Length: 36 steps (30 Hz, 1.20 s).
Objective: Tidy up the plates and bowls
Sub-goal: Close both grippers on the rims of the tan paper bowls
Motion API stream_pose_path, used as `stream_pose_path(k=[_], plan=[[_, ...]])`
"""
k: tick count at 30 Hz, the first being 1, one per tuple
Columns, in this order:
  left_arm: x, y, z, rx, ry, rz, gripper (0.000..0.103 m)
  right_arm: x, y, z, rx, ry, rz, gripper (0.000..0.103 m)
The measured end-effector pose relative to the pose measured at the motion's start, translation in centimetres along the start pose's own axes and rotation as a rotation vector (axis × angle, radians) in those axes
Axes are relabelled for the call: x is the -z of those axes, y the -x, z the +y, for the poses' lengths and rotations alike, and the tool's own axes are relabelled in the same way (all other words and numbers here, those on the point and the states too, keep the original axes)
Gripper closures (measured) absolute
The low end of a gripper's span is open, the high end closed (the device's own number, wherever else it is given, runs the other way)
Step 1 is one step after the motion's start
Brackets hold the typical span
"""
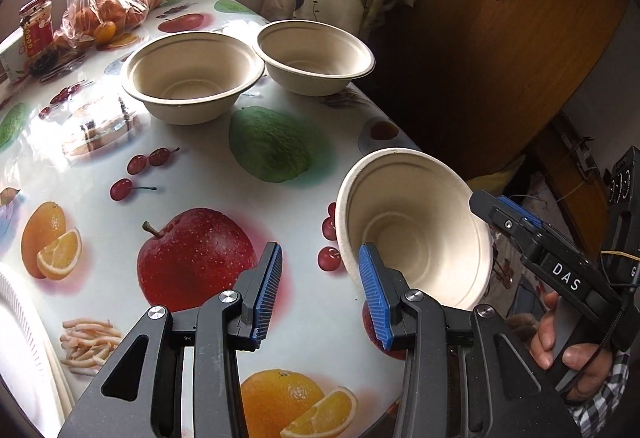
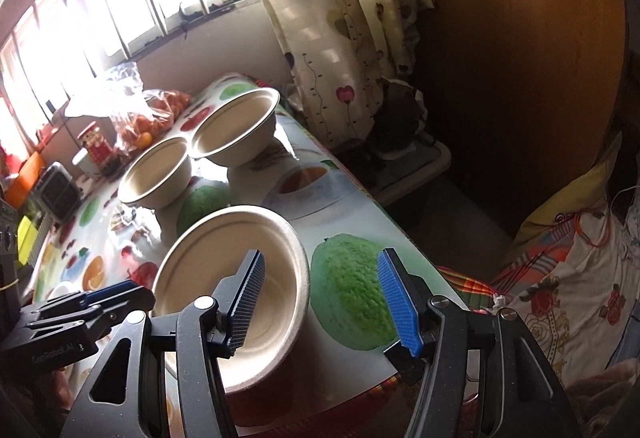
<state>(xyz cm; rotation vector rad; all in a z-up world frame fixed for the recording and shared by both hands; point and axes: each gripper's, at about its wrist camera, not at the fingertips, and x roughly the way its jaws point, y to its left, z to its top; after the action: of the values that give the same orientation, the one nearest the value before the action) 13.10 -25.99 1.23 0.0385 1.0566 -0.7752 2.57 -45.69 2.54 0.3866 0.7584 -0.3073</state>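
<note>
Two beige paper bowls stand upright side by side at the far end of the fruit-print table (image 1: 208,174), one on the left (image 1: 192,78) (image 2: 156,174) and one on the right (image 1: 316,54) (image 2: 236,134). A third bowl (image 1: 416,222) (image 2: 192,270) sits tilted by the table's right edge. My right gripper (image 2: 322,270) is open, with its left finger (image 2: 248,290) inside this bowl. The other finger stays clear of the bowl's outside. My left gripper (image 1: 320,270) is open over the apple print, its right finger (image 1: 376,294) beside the bowl's rim. What bears the tilt I cannot tell.
A white ribbed plate (image 1: 20,338) shows at the lower left. A clear bag of oranges (image 1: 104,10) and a red jar (image 1: 36,26) stand at the table's far left. A curtain (image 2: 340,38), a wooden wardrobe (image 1: 520,38) and bedding (image 2: 560,298) lie beyond the right edge.
</note>
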Motion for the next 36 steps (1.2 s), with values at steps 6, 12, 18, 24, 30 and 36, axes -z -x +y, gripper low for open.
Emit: stream_pose_path(k=[6, 12, 18, 24, 30, 36], plan=[[-0.2, -0.7, -0.3, 0.005, 0.005, 0.012, 0.061, 0.2, -0.5, 0.0, -0.02, 0.017, 0.009, 0.046], [-0.5, -1.1, -0.5, -0.009, 0.002, 0.015, 0.061, 0.3, -0.9, 0.0, -0.031, 0.023, 0.022, 0.053], [-0.4, -1.4, -0.4, -0.014, 0.01, 0.023, 0.066, 0.4, -1.1, 0.0, -0.043, 0.025, 0.031, 0.06], [-0.5, -1.7, -0.4, -0.013, 0.007, 0.032, 0.075, 0.5, -1.4, 0.1, -0.057, 0.021, 0.039, 0.073], [-0.7, -1.5, -0.2, -0.011, 0.007, 0.028, 0.078, 0.5, -1.7, 0.9, -0.078, 0.04, 0.049, 0.09], [-0.7, -1.3, 0.5, -0.017, 0.022, 0.023, 0.078, 0.2, -2.1, 2.0, -0.099, 0.056, 0.055, 0.092]])
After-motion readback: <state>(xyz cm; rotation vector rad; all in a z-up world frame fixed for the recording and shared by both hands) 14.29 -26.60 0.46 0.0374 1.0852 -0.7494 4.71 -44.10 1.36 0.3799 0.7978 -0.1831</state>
